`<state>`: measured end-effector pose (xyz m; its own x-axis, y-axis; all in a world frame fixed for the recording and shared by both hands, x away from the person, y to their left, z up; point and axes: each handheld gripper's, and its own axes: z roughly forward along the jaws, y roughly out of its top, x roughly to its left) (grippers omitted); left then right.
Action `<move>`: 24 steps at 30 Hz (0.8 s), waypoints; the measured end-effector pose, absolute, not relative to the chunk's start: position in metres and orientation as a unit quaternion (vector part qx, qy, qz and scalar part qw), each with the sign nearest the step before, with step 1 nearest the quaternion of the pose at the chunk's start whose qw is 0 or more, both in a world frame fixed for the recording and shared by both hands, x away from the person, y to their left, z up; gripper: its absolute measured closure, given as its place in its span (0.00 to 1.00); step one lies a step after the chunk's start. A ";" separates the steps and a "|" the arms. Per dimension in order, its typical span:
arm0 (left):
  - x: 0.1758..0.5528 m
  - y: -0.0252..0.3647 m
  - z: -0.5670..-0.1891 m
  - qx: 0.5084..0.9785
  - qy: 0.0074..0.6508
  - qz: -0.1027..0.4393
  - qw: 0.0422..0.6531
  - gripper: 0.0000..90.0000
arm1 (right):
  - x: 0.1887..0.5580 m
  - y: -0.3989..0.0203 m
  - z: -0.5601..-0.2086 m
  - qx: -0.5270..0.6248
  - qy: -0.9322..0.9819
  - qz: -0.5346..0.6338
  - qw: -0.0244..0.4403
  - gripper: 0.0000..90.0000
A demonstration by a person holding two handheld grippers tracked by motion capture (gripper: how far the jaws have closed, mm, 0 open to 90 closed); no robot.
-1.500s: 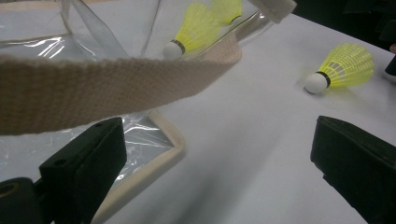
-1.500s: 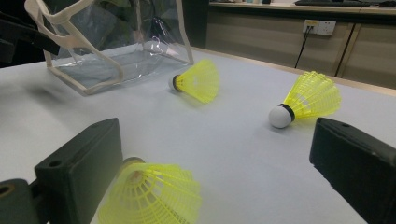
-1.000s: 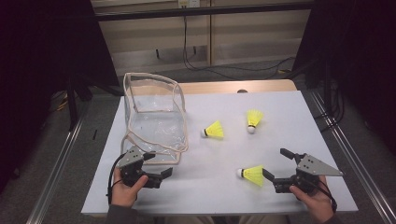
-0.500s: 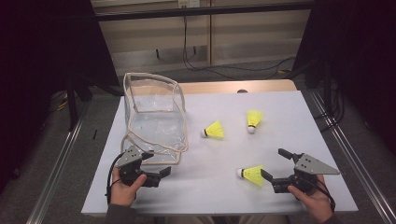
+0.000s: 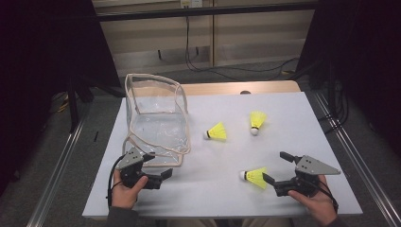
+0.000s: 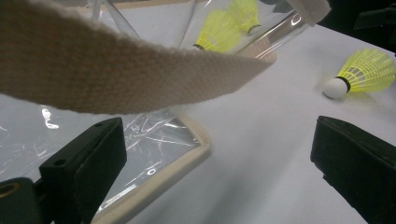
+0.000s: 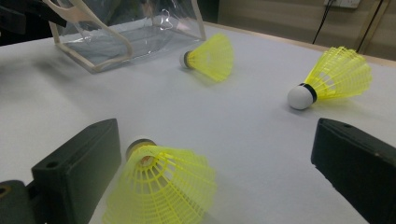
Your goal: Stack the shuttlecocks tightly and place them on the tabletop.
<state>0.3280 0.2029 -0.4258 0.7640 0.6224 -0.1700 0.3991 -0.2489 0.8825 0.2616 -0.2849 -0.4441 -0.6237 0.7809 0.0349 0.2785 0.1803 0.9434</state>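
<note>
White surface [image 5: 222, 156] first, then the clear plastic bag [image 5: 156, 118] with beige webbing trim standing open on it, and everything's placed off that bag. The left hand-held gripper [image 5: 158, 172] sits right at the bag's near edge, jaws apart, holding nothing. Right hand-held gripper [image 5: 274, 168] is well off to the bag's right, jaws apart too, with the nearest yellow shuttlecock [image 5: 254, 177] lying between them, against one jaw. Two more shuttlecocks [image 5: 216, 132] [image 5: 257, 121] lie right of the bag.

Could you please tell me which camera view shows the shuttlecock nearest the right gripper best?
The right gripper view: the nearest shuttlecock lies large between its open jaws. The high view shows it small; the left gripper view shows it at a distance.
</note>
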 end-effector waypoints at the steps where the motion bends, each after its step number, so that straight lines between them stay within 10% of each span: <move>1: 0.328 0.203 -0.426 0.783 0.326 0.108 0.519 0.04 | 0.262 -0.285 -0.444 0.365 0.730 0.526 0.237 0.01; 24: 0.328 0.201 -0.427 0.787 0.324 0.109 0.513 0.04 | 0.260 -0.286 -0.443 0.363 0.749 0.527 0.173 0.20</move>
<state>0.3282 0.2013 -0.4269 0.7656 0.6230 -0.1604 0.3985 -0.2635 0.8785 0.2604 -0.2859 -0.4430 -0.6766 0.7259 0.1236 0.3612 0.1810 0.9147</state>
